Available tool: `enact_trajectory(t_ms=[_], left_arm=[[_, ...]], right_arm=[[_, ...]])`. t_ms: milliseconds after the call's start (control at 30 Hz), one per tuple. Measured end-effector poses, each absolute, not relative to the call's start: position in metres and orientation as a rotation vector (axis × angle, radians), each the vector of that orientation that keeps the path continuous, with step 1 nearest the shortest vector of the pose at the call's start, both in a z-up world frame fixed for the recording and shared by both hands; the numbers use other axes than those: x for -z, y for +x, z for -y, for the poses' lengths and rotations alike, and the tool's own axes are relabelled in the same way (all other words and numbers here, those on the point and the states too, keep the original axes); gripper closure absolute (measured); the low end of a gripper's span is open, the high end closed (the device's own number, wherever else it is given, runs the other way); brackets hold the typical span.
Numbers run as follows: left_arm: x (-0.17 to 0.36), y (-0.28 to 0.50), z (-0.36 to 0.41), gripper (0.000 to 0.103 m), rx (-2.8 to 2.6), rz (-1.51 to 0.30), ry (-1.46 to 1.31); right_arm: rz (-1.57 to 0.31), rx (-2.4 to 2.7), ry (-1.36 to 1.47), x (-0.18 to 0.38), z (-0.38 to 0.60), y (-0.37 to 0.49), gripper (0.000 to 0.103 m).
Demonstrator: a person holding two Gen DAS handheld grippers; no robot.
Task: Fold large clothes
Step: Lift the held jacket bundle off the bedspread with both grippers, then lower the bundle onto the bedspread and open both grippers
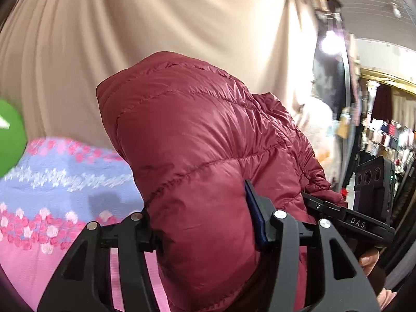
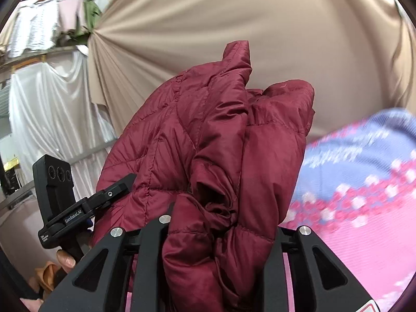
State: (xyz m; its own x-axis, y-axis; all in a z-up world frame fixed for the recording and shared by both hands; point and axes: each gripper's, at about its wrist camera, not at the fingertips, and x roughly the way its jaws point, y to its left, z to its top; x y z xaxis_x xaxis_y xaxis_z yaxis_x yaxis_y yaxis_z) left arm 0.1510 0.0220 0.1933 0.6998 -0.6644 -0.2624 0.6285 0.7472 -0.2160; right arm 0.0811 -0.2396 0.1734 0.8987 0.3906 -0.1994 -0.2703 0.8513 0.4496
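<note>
Jacket [image 1: 197, 143] bunched, pinched by left tongs [image 1: 205, 223] and right tongs [image 2: 221, 223] above pink blanket [image 2: 364, 234].

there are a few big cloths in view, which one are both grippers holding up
The red puffer jacket, quilted and shiny, is clamped in both the left gripper and right gripper. The beige curtain hangs behind; the pink-and-blue blanket lies below.

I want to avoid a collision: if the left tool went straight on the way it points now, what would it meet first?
The dark red quilted puffer jacket it already grips fills that line. Behind the jacket hangs a beige draped curtain, probably next, though depth is unclear.
</note>
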Motion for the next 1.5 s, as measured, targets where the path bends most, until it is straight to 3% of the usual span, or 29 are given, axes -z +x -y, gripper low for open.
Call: enact_trajectory(t_ms=[333,400,567,633,733,900,1067,1133,1167,1200,1233,1333,1500], left_arm=[[-0.036,0.284,-0.027,0.052,0.664,-0.683,-0.187],[-0.013,0.293,-0.035,0.044,0.644,-0.699,-0.209],[-0.011,0.292,-0.048,0.033,0.649,-0.738,-0.254],[-0.022,0.277,-0.051,0.032,0.607,-0.726,-0.198],[-0.048,0.243,-0.059,0.027,0.535,-0.661,-0.093],[-0.076,0.193,-0.047,0.023,0.546,-0.654,-0.031],[-0.049,0.173,-0.022,0.023,0.62,-0.782,-0.031],[-0.038,0.159,-0.016,0.023,0.568,-0.753,0.056],[-0.034,0.155,-0.015,0.023,0.537,-0.739,0.099],[-0.029,0.153,-0.015,0.024,0.491,-0.738,0.143],[-0.024,0.155,-0.015,0.024,0.456,-0.749,0.176],[-0.01,0.17,-0.026,0.037,0.331,-0.794,0.202],[-0.008,0.186,-0.052,0.037,0.319,-0.838,0.066]], right_arm=[[-0.639,-0.259,0.508,-0.034,0.221,0.209,0.078],[-0.663,-0.232,0.508,-0.013,0.223,0.214,0.072],[-0.717,-0.243,0.534,-0.005,0.238,0.213,0.059],[-0.719,-0.246,0.537,-0.013,0.246,0.197,0.058],[-0.685,-0.183,0.503,-0.025,0.259,0.167,0.048],[-0.655,-0.198,0.488,-0.051,0.26,0.135,0.048],[-0.735,-0.229,0.424,-0.034,0.232,0.142,0.048],[-0.759,-0.216,0.447,-0.025,0.232,0.145,0.053],[-0.756,-0.221,0.466,-0.024,0.233,0.144,0.065],[-0.755,-0.227,0.481,-0.024,0.234,0.143,0.089],[-0.751,-0.246,0.493,-0.026,0.235,0.143,0.094],[-0.689,-0.322,0.545,-0.043,0.235,0.13,0.098],[-0.683,-0.294,0.495,-0.036,0.22,0.115,0.099]])
